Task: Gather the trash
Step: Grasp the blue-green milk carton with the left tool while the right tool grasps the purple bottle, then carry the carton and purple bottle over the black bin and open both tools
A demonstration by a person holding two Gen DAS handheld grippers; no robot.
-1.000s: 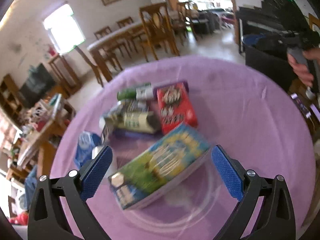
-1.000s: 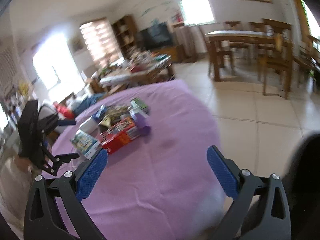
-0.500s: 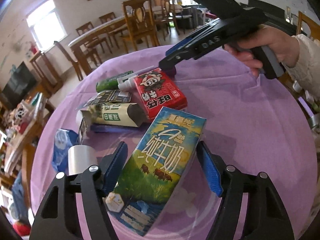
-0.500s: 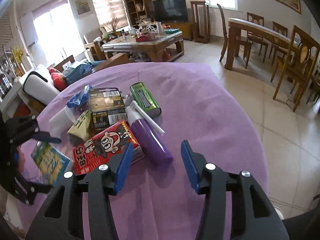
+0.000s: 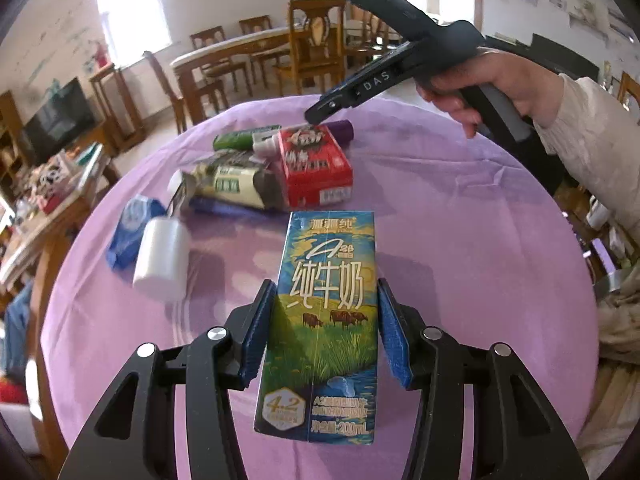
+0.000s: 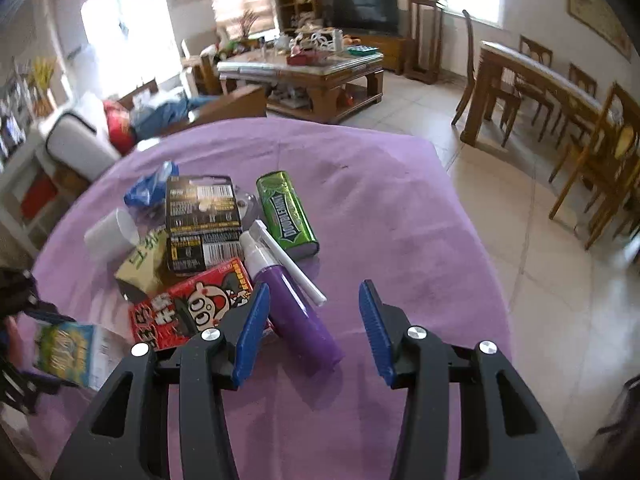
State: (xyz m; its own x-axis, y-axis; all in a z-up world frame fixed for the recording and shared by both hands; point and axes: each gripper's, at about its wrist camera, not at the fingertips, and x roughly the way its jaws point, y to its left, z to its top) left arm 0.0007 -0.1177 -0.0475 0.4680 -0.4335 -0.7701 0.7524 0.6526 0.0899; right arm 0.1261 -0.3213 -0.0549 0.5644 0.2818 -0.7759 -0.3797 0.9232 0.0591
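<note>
The left gripper (image 5: 326, 328), jaws just closing, clamps a glossy rectangular milk carton (image 5: 326, 312) (long axis pointing away) over the purple cloth (image 5: 460, 240); the right gripper (image 6: 312, 324) stands half-open over a smooth purple cylinder bottle (image 6: 296, 316).

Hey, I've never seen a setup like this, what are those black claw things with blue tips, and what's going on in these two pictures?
A person holds hand-operated tongs in each hand; each carries a camera looking along its fingers.

In the left view, the left tongs have just been closing, and their pads press the sides of a blue-green milk carton.

The right view looks along the right tongs, half-closed with nothing gripped, over a purple spray bottle.

On the purple tablecloth lie a red carton, a green pack, a white bottle and wrappers.
</note>
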